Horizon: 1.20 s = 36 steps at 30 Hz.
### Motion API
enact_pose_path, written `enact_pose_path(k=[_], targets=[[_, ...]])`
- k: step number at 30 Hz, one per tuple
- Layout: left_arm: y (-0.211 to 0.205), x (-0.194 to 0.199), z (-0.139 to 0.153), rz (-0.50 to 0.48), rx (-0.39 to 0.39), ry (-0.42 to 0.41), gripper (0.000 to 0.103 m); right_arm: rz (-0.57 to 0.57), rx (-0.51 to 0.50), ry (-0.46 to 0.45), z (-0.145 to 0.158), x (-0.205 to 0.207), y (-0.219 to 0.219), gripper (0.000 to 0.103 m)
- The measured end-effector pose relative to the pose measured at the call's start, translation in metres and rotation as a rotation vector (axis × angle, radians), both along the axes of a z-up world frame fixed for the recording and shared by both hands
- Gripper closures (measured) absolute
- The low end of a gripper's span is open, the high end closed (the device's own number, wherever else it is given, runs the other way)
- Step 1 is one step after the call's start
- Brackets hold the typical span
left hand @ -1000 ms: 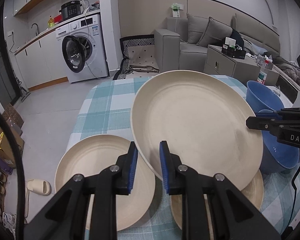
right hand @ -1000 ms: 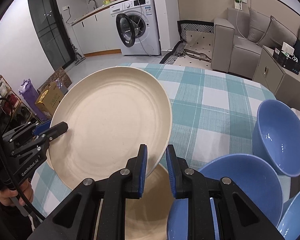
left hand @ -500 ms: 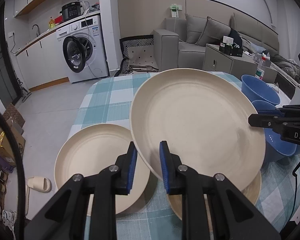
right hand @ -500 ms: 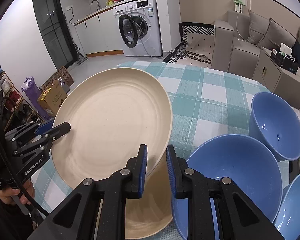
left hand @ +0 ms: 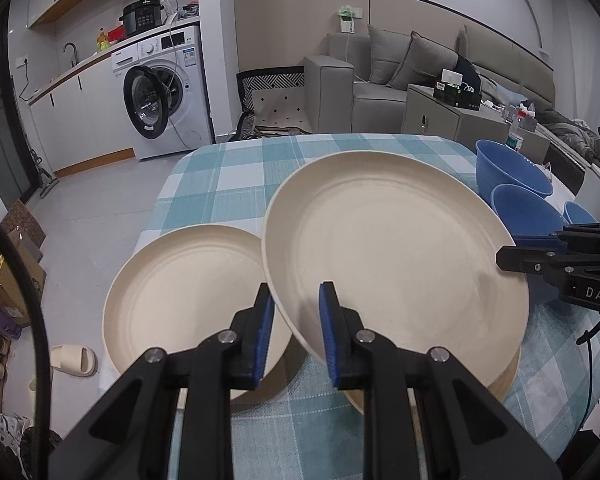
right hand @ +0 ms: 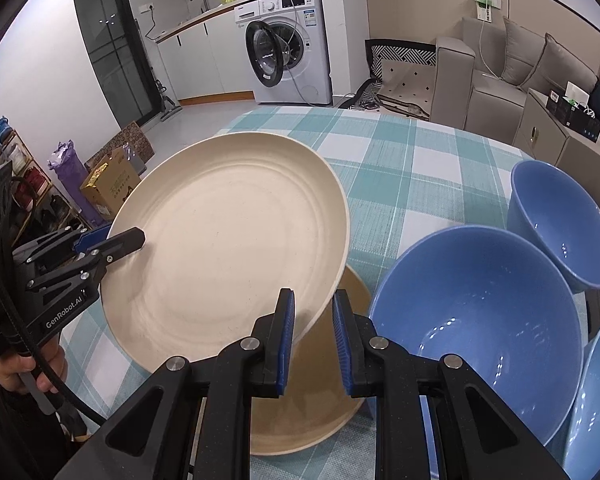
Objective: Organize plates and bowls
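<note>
A large cream plate (left hand: 396, 256) (right hand: 228, 240) is held up tilted above the checked table by both grippers. My left gripper (left hand: 294, 312) is shut on its near rim; it shows at the left in the right wrist view (right hand: 112, 242). My right gripper (right hand: 312, 316) is shut on the opposite rim; it shows at the right in the left wrist view (left hand: 512, 254). A second cream plate (left hand: 188, 296) lies flat to the left. A third plate (right hand: 320, 392) lies under the held one. Three blue bowls (right hand: 480, 320) (right hand: 560, 224) (right hand: 596, 400) stand at the right.
The table has a teal and white checked cloth (left hand: 252, 176); its left edge drops to the floor, where a slipper (left hand: 72, 360) lies. A washing machine (left hand: 168, 88) and a grey sofa (left hand: 384, 80) stand beyond the table.
The held plate has risen higher above the table in both grippers, so the plate beneath and the bowls look farther away. Both grips are unchanged.
</note>
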State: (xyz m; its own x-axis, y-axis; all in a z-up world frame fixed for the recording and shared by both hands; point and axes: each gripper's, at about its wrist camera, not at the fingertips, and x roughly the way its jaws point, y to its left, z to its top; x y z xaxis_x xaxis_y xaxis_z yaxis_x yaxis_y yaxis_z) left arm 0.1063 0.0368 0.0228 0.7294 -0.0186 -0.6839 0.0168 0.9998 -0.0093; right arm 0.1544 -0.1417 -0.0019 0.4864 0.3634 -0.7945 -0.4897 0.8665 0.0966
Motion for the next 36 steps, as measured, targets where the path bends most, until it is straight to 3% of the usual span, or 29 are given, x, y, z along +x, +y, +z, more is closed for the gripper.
enact_pose_path(k=[36], targets=[[-0.020, -0.003, -0.037, -0.073, 0.055, 0.069, 0.083, -0.027, -0.044, 0.057, -0.037, -0.044, -0.017, 0.080]])
